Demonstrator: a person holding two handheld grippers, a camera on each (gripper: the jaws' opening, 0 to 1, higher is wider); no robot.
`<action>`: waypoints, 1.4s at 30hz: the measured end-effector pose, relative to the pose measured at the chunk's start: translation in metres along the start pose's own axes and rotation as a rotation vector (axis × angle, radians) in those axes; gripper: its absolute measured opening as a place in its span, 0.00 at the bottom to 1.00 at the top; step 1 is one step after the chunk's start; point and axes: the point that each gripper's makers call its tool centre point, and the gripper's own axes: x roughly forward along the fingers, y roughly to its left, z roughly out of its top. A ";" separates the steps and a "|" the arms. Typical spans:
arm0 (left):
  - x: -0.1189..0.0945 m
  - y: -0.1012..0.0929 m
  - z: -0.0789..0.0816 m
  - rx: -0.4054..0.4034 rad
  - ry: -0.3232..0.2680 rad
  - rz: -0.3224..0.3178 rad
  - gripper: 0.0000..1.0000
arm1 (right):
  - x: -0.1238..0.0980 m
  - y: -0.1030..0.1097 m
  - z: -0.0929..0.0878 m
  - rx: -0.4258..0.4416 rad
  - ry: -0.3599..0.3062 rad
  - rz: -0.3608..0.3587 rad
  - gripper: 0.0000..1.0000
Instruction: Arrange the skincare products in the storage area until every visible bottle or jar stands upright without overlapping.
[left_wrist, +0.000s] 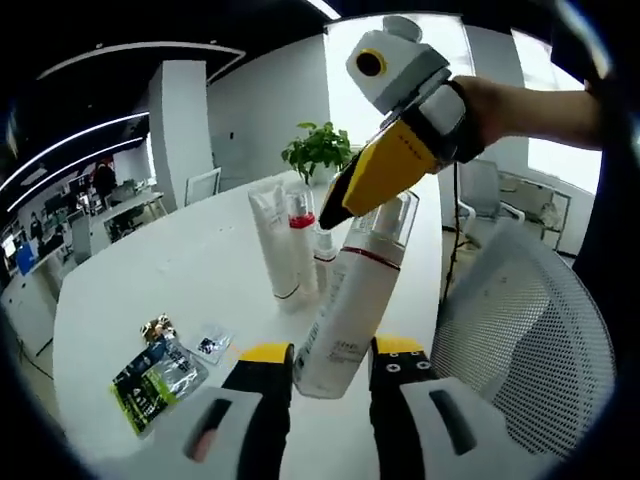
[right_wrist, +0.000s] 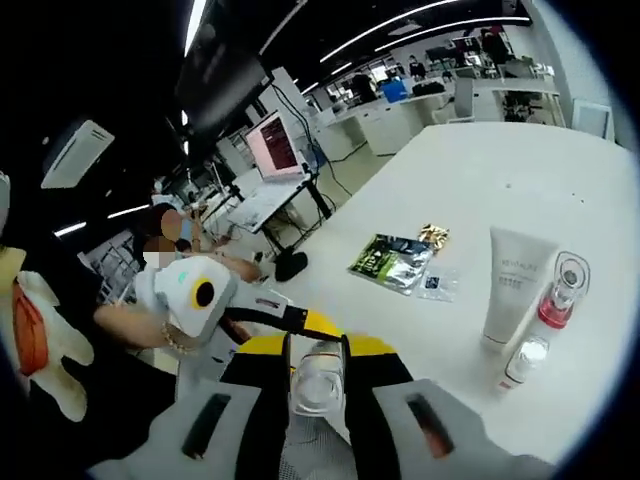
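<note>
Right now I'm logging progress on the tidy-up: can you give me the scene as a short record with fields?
left gripper: shut on pump bottle, near its base
right gripper: shut on the bottle's clear cap
bottle pose: tilted, held by both grippers over the table
upright: white tube, red-capped bottle, small bottle
other items: sachets

Glossy plastic bottle (left_wrist: 350, 310), crinkly foil sachet (left_wrist: 155, 380)

White table (left_wrist: 200, 250) carries 1 tube (left_wrist: 274, 240), 2 small bottles (left_wrist: 302, 235), foil sachets (left_wrist: 155, 375).
</note>
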 end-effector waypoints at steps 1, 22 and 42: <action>-0.001 0.000 0.003 -0.024 -0.018 -0.002 0.27 | 0.000 -0.001 0.004 0.009 -0.020 -0.002 0.20; -0.016 -0.037 0.094 -0.360 -0.316 -0.265 0.21 | -0.027 0.048 0.101 -0.033 -0.470 0.223 0.33; -0.072 -0.065 0.143 -0.548 -0.267 -0.724 0.21 | -0.038 0.098 0.075 -0.006 -0.365 0.520 0.32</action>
